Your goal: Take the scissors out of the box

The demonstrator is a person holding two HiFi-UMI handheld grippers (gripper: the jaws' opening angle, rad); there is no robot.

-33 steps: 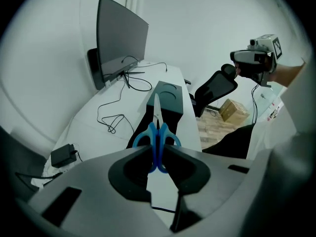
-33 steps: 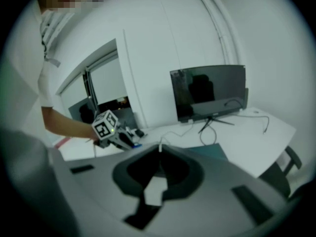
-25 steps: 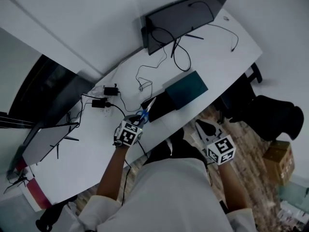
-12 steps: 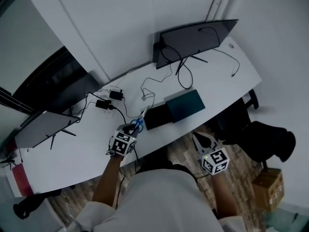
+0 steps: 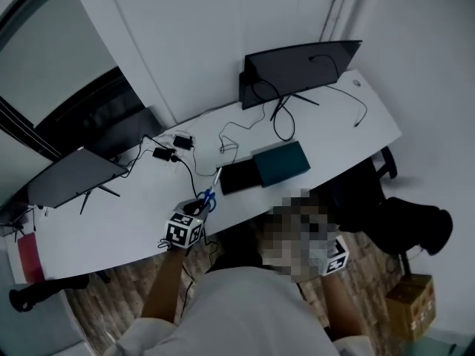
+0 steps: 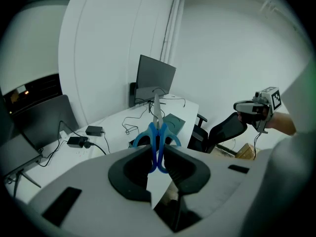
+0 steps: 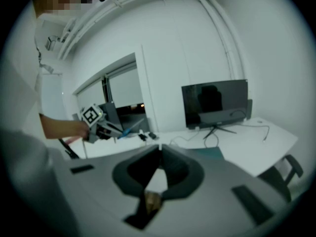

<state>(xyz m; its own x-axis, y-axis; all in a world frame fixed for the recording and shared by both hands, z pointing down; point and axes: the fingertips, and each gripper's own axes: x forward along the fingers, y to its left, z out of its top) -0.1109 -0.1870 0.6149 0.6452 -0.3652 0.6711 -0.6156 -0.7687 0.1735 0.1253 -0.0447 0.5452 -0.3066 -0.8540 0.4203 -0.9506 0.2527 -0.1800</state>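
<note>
Plainly the scissors point(image 6: 157, 132) are out of the box and in the left tool point(image 6: 157, 151), whose jaws are clamped on the blue handle loops where the two loops meet. The closed blades stick straight out beyond the tool's tips, pointing away from it and slightly upward.

As a judgement, the scissors are light and stiff: steel blades, hard plastic loops, nothing that gives under pressure. The smooth plastic may be a bit slippery, and a pinch this far back leaves the long blades free to swing about the grip. A hold nearer the pivot would steady them better. The point is sharp, so it should be kept aimed away from the body.

The open dark box point(image 5: 241, 175) lies on the white bench point(image 5: 111, 228), ahead of the left tool and below the scissors' tip, well apart from it. A teal piece, probably its lid, lies just beside it on the far side, though the head view is too small to be sure.

The right tool point(image 7: 159, 149) has its jaws together on nothing, held well off to the left tool's right.
</note>
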